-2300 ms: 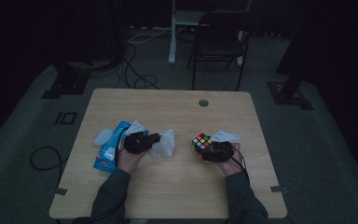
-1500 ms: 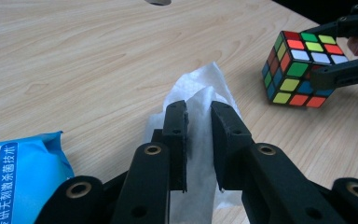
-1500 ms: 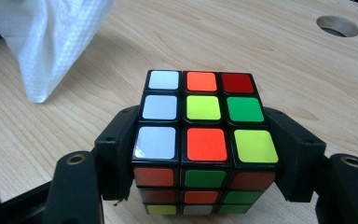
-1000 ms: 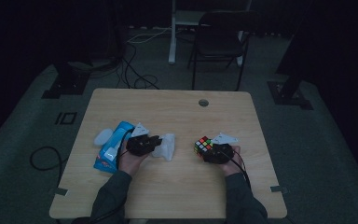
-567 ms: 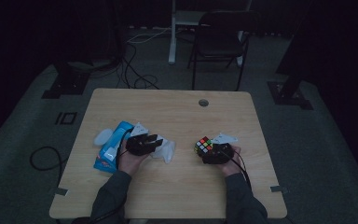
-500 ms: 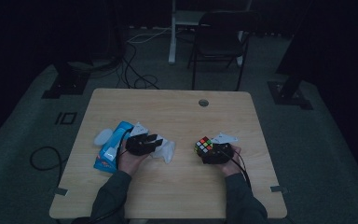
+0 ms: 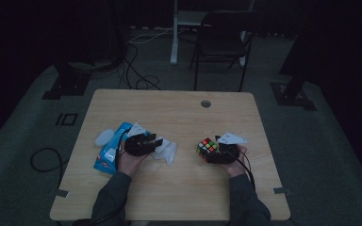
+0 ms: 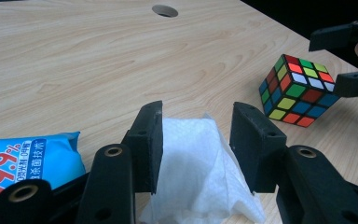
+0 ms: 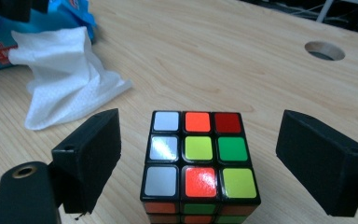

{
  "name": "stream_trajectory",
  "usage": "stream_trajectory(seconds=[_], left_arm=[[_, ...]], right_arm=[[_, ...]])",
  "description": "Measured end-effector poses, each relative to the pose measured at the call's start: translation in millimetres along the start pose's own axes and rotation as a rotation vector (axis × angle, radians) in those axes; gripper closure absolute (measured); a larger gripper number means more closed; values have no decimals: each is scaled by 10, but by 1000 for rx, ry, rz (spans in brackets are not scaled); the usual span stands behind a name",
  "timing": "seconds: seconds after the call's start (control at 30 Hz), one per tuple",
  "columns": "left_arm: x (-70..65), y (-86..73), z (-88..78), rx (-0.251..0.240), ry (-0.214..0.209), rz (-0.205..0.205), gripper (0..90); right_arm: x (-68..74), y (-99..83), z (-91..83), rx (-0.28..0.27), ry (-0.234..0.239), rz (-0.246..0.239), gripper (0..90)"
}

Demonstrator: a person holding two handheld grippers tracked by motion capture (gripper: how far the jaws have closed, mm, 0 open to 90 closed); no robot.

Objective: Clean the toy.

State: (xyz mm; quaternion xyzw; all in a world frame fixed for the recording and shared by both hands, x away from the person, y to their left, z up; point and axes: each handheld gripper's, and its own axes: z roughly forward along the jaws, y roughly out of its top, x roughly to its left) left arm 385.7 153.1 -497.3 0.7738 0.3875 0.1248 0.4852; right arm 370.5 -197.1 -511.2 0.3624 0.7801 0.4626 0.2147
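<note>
A scrambled colour cube (image 9: 198, 149) stands on the wooden table (image 7: 169, 108), between the jaws of my right gripper (image 9: 198, 154). Those jaws have just opened wide, leaving a gap on each side of the cube (image 7: 207, 147). A crumpled white wipe (image 8: 191, 158) lies on the table between the jaws of my left gripper (image 8: 196, 135). These jaws have just been opening and stand loose at the wipe's sides. In the high view the left gripper (image 7: 156, 141) points right over the wipe (image 7: 167, 151), and the right gripper (image 7: 213, 153) points left at the cube.
A blue wipes packet (image 7: 111, 150) lies left of the left hand, with a small white lump (image 7: 104, 137) beside it. A cable hole (image 7: 205, 103) sits near the table's far edge. A dark chair (image 7: 221, 42) and cables stand on the floor beyond.
Both hands have kept almost to their places. The wipe beside the left gripper has settled slightly toward the near edge. The cube has barely shifted.
</note>
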Motion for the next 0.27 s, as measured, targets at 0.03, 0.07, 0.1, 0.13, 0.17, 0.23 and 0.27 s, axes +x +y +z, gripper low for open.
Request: stream_trajectory(seconds=[0.03, 0.07, 0.1, 0.13, 0.17, 0.23, 0.27], left_arm=[[0, 0, 1, -1, -2, -2, 556], [2, 1, 0, -2, -2, -2, 556], [3, 1, 0, -3, -2, -3, 556], [4, 1, 1, -2, -2, -3, 556], [4, 1, 1, -1, -2, -1, 556], [2, 1, 3, -1, 0, 0, 556], [3, 1, 3, -1, -1, -2, 556]], right_arm=[[-2, 5, -6, -5, 1, 0, 139], [-4, 8, -12, -6, 1, 2, 139], [-5, 11, -15, -7, 1, 4, 140], [-8, 13, -16, -9, 3, 4, 139], [-10, 14, -17, -10, 0, 3, 139], [-14, 18, -20, -11, -4, 5, 137], [-16, 21, -21, -11, -6, 7, 136]])
